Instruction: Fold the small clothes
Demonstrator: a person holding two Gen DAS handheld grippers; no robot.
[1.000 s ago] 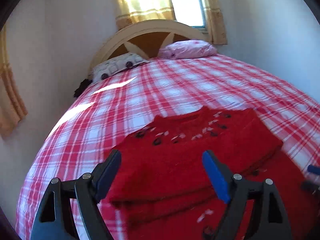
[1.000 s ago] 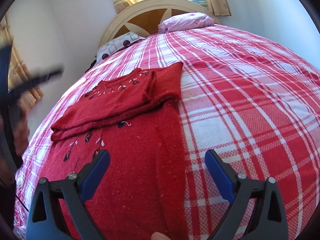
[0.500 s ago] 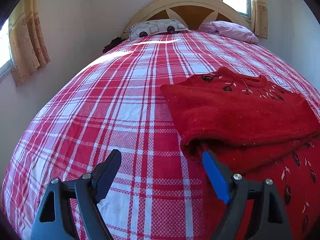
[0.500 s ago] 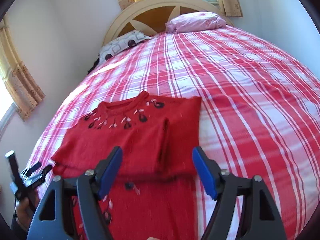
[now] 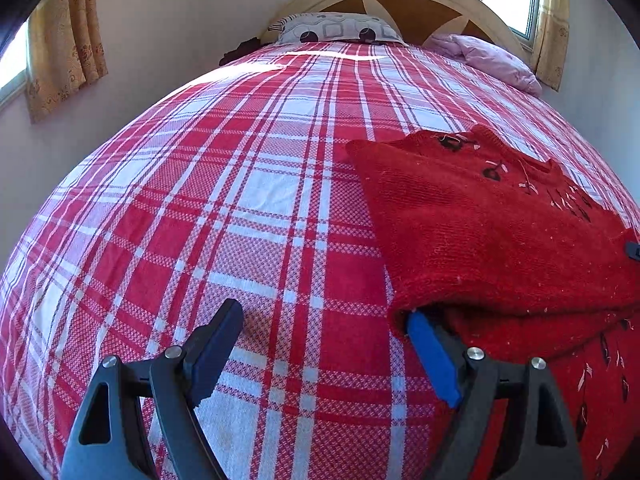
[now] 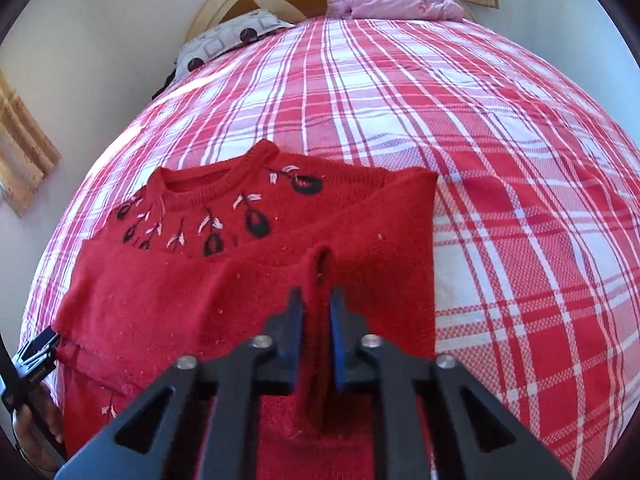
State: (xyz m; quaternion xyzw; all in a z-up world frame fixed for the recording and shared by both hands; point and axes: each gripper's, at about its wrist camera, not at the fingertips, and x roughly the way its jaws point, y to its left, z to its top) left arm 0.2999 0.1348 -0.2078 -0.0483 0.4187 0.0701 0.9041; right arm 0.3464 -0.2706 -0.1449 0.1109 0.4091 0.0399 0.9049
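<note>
Mid-fold: right gripper (image 6: 317, 320) pinches a ridge of red sweater (image 6: 248, 280) at lower centre, left gripper (image 5: 324, 344) gapes wide at its corner, needing closure next.

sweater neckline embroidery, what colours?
Black drops with pale pink-white leaves on the red sweater; clearest in the right wrist view.

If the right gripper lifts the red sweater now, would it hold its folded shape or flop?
The red sweater is probably floppy: its knit bunches into a ridge inside the right gripper. The loose folded layers would likely sag open. Its fuzzy surface should resist slipping.
</note>
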